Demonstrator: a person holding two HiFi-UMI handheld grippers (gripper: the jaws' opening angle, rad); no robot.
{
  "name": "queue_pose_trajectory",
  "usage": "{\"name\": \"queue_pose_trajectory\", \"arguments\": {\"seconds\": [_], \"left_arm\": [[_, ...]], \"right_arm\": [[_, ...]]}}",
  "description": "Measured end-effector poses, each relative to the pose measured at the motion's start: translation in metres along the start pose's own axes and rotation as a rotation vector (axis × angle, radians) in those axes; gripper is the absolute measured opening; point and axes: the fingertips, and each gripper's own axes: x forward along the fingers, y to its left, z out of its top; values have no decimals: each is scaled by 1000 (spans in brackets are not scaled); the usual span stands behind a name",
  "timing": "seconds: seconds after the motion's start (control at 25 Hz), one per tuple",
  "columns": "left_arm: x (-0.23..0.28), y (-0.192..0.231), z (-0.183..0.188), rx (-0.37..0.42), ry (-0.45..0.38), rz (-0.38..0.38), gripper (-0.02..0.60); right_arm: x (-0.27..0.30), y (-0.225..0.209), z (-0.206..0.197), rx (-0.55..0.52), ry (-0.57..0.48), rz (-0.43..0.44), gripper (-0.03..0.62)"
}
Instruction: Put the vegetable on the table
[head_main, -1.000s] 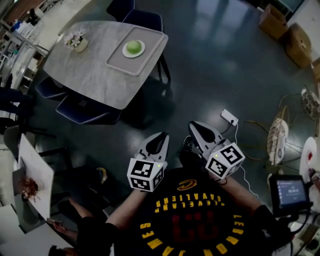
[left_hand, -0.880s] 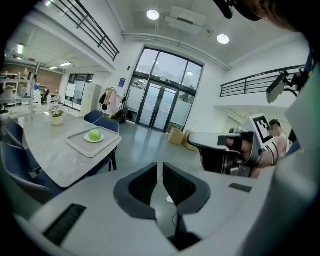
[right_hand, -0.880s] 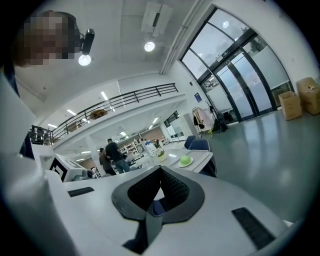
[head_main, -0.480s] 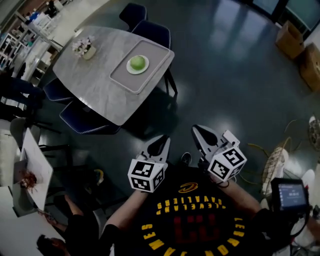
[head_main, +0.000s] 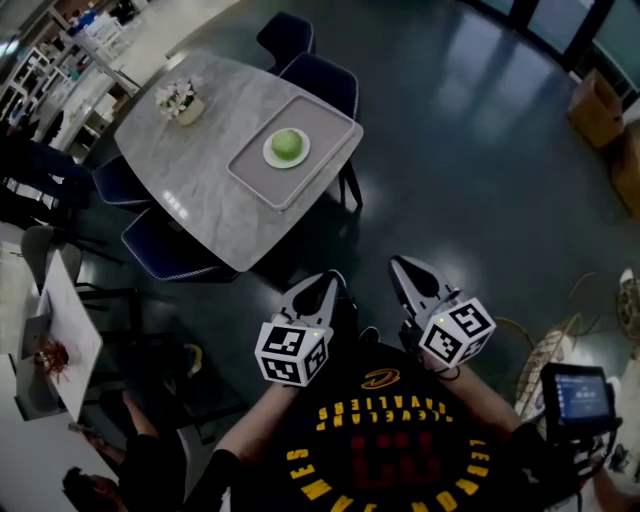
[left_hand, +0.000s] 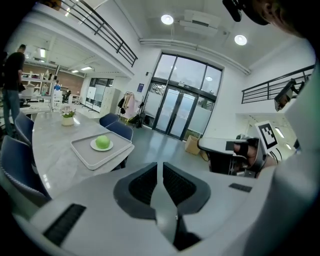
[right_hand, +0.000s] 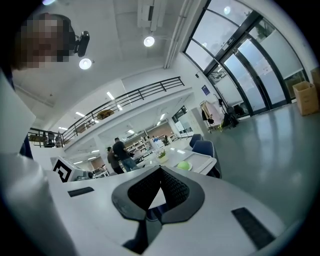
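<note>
Both grippers idle, held low in front of the person's chest over the dark glossy floor (head_main: 470, 150). Left gripper (head_main: 328, 281): jaws together, only a hairline slit between the ribbed pads, nothing in it. Right gripper (head_main: 399, 263): tips touching, a small triangular gap behind them, nothing held either. Each one's marker cube sits at the rear, close to the person's black shirt with yellow lettering (head_main: 385, 440). The task item, a round green vegetable (head_main: 288, 143), sits in the middle of a small white plate (head_main: 270, 157). The plate is on a flat grey rectangular tray (head_main: 255, 178), and the tray lies at the near edge of a grey marble-look table (head_main: 190, 170), up and left in the head view. So the vegetable is on plate and tray, not touching the tabletop itself, and well apart from both grippers. Both gripper views show it off to the side of the jaw line, far out. A small pot of pale flowers (head_main: 180, 100) stands on the table's far corner, clear of the tray. Dark blue chairs (head_main: 325, 78) are tucked in round the table. A small lit screen (head_main: 577, 393) shows at the lower right. Two people stand in the far background of the right gripper view.
</note>
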Motion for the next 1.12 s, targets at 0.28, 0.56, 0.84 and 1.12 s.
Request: {"name": "queue_pose_trajectory", "arguments": {"seconds": [0.28,0.56,0.84,1.12], "left_arm": [[54,22,27,-64,-5,-39,39],[102,85,69,-144,-5,-22,40],[112,181,122,-234,-91,99,40],[132,228,118,-346,-77,166,40]], "right_arm": [[33,-41,21,9,19,-54,5],[113,-73,52,24,49,-58,4],[212,-93,53,19,139,-62,5],[272,-103,53,-71,247,-24,5]]}}
